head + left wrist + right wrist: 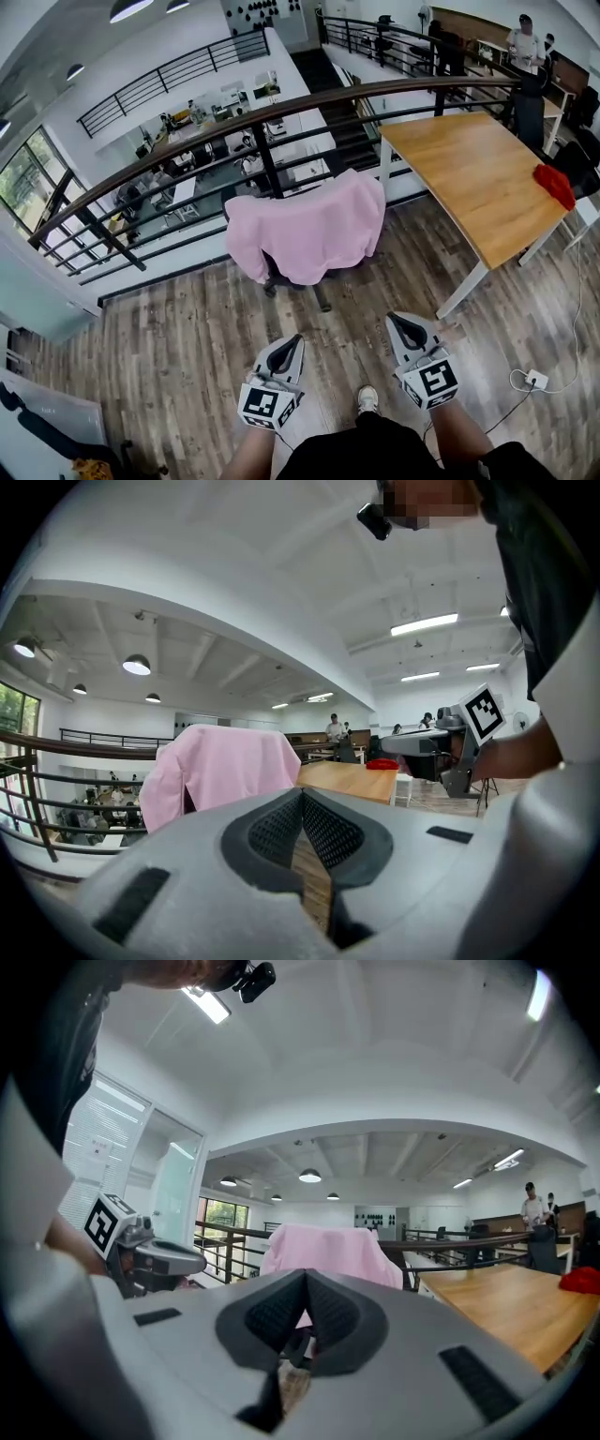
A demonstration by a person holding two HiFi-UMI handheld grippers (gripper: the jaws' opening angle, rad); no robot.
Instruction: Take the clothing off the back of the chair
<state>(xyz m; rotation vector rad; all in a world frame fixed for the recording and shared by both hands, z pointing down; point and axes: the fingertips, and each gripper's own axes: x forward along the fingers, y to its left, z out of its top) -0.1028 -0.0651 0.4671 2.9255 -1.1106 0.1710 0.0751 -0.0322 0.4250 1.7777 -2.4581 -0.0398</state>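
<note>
1. Wood-plank flooring (187, 337) fills the head view, edged by a dark railing (169, 155) that overlooks a lower level. A pink garment (309, 230) is draped over the back of a chair (274, 272), which stands close against the railing. It is just left of a wooden table (469, 169). A red cloth (555, 185) lies near the table's right edge. The left gripper (296, 339) and the right gripper (401, 325) are held side by side low in the frame. Both point toward the chair and are well apart from it. A white plug block (536, 379) with its cable lies on the floor at the right.

2. In the left gripper view, the jaws are clenched tip to tip with nothing between them. Beyond the tips, the pink garment hangs over the chair a little to the left. The table corner sits just right of the garment, with the red cloth on the table. The right gripper shows at the right side.

3. In the right gripper view, the jaws are likewise pressed together and empty. The pink garment is straight ahead past the tips, covering the chair back in front of the railing. The table spreads out to the right, and the red cloth is at the far right edge. The left gripper shows at the left side.
</note>
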